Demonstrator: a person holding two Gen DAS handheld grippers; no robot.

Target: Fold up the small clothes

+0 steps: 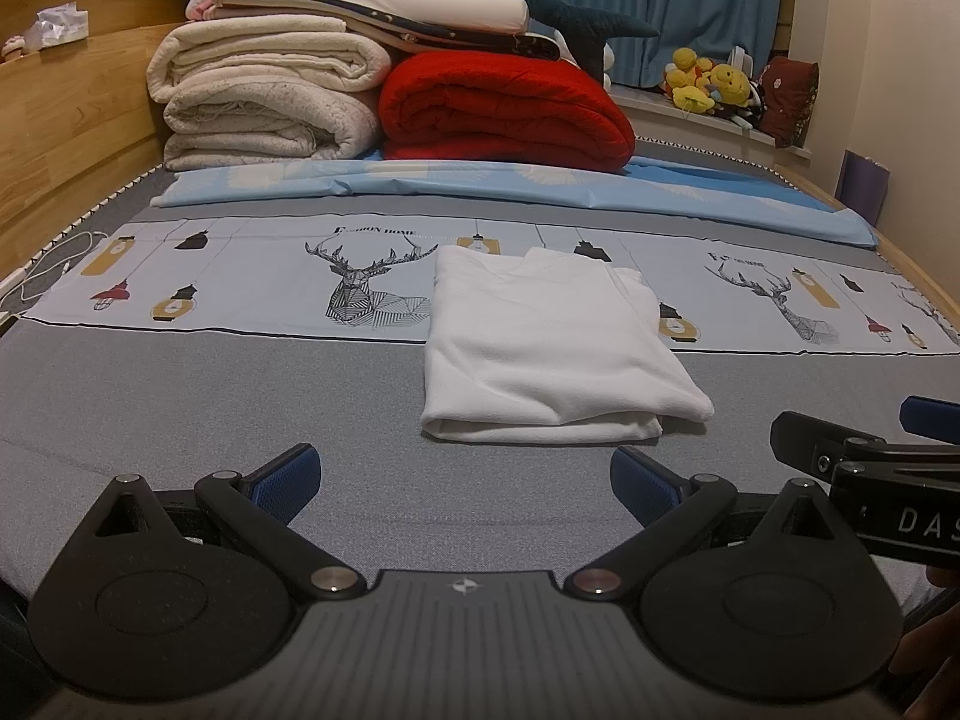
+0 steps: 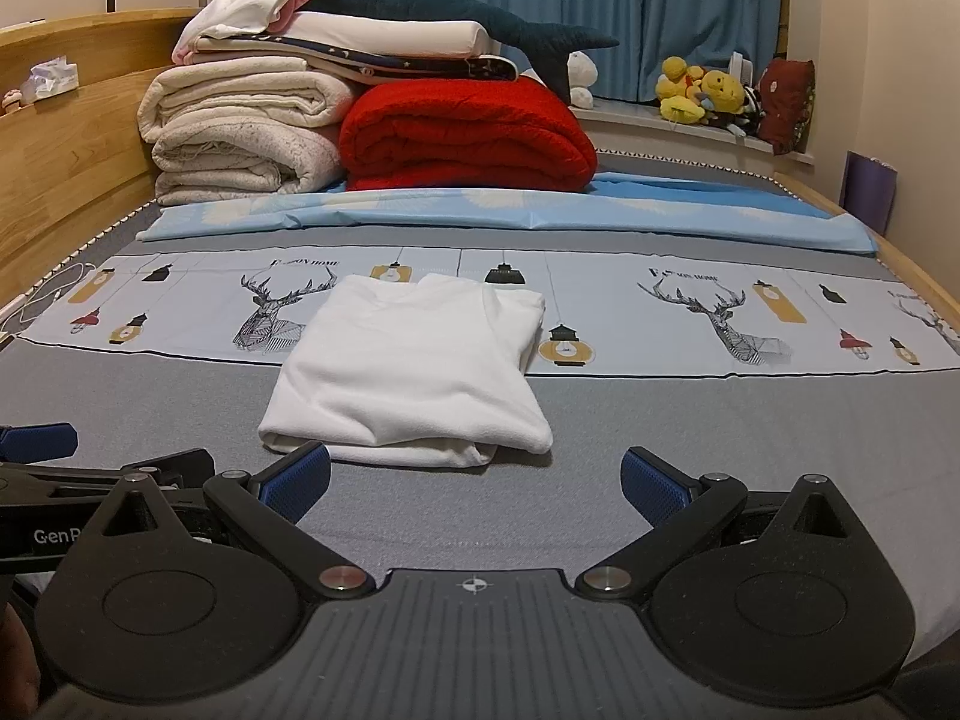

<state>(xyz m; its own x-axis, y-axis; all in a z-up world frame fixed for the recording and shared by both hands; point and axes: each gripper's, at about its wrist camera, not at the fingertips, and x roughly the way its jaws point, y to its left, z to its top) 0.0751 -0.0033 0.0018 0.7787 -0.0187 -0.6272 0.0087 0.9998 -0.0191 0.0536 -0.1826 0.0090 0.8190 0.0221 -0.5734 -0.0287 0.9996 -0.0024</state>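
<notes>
Left wrist: one folded white garment [image 1: 540, 348], left tongs [image 1: 465, 489], right tongs [image 2: 477, 489] both agape, empty.

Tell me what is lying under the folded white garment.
The folded white garment lies on the bed sheet: its near half on the plain grey part, its far half on the printed deer band. Whatever print it covers is hidden.

Black gripper [image 1: 465, 483], blue ribbed jaws
</notes>
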